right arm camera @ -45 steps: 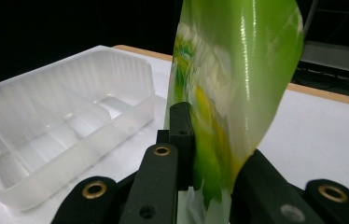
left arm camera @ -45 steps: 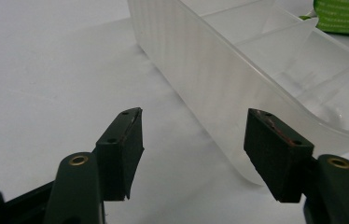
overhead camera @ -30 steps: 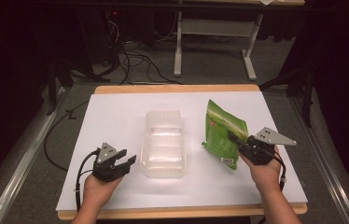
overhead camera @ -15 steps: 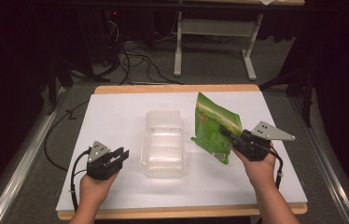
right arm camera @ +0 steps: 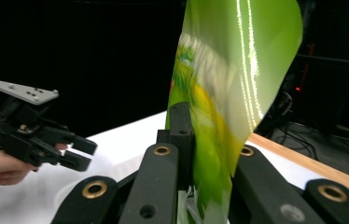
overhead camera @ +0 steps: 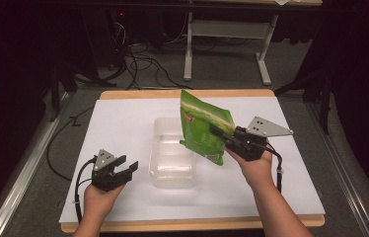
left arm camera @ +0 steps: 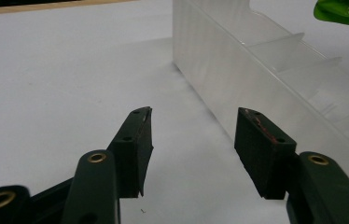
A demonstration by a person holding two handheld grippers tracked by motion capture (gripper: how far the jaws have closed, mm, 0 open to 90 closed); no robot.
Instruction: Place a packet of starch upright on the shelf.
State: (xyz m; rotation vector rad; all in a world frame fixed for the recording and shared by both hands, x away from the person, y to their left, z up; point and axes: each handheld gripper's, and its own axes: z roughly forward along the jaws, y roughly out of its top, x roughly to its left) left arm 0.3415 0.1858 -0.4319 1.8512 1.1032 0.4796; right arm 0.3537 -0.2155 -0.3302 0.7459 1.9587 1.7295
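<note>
Overhead, white table point(overhead camera: 123, 123), dark room, right gripper point(overhead camera: 220, 134) pinching green pouch point(overhead camera: 202, 126) (raised), left gripper point(overhead camera: 123, 170) spread.

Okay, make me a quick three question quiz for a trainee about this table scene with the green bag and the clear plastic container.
1. True or false: the right gripper is shut on the green bag.
2. What lies between the pads of the left gripper? A) the bag B) the container wall C) nothing
3. Which side of the clear container is the left gripper on, in the high view?

Key: 1 true. 2 C; its jaws have just been opening, with nothing between them. 3 the left side, apart from it, low over the white table.
</note>
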